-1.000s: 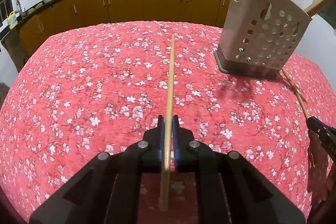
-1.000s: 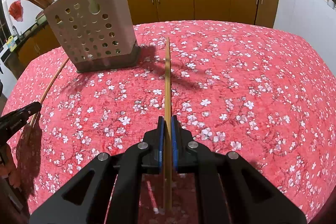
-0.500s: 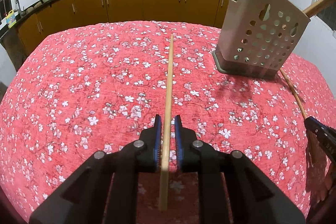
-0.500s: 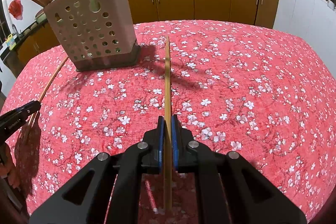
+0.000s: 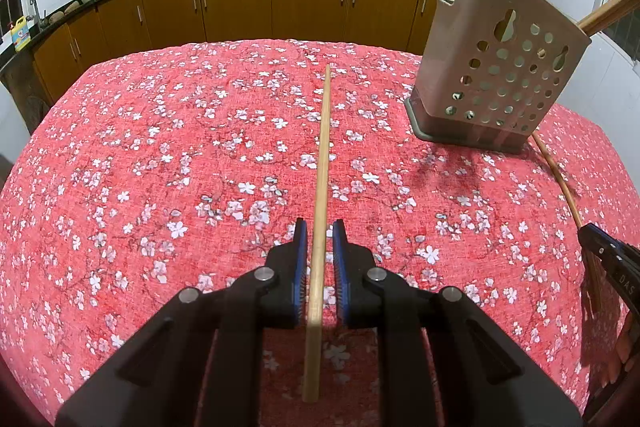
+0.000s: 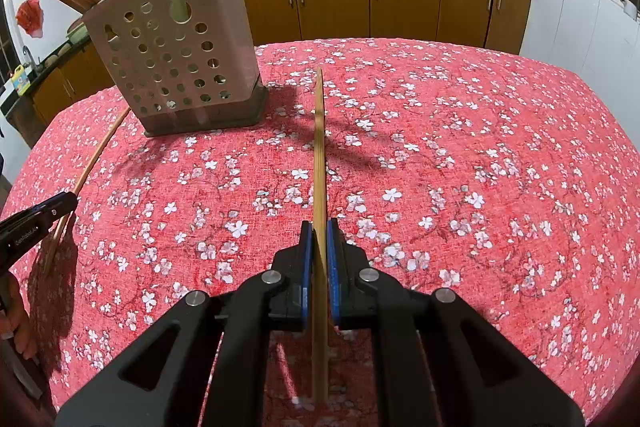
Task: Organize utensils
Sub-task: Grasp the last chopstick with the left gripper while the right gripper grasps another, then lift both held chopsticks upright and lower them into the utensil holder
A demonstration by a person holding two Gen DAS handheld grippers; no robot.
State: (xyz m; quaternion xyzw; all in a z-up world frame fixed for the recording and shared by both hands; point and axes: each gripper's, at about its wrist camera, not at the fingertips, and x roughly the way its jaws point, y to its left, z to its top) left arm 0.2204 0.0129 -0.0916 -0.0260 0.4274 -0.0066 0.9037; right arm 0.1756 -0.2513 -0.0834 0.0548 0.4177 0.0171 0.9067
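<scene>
Two chopsticks are in play, one per hand-held gripper, and each asks for different care. The left hand-held gripper (image 5: 320,247), at the lower middle of its own view, has just been easing its jaws apart: a light gap shows on either side of the pale chopstick (image 5: 322,163) between the blue pads (image 5: 301,267), so the stick lies loose there, running up the frame over the red floral cloth of the table (image 5: 160,167). The right hand-held gripper (image 6: 317,247) is pressed together on its darker chopstick (image 6: 319,147), pinching it near the low end with the long part pointing up the frame. The perforated utensil holder (image 6: 176,63) stands upper left in the right view and upper right in the left view, already carrying several sticks that fan out of its top. To do this step well, I judge the left jaws should spread fully before that hand draws back, lest a pad drag the stick askew. The right hand should keep a firm pinch, lift, tip the stick steeply and aim for the holder's open top, clear of the sticks leaning there.
</scene>
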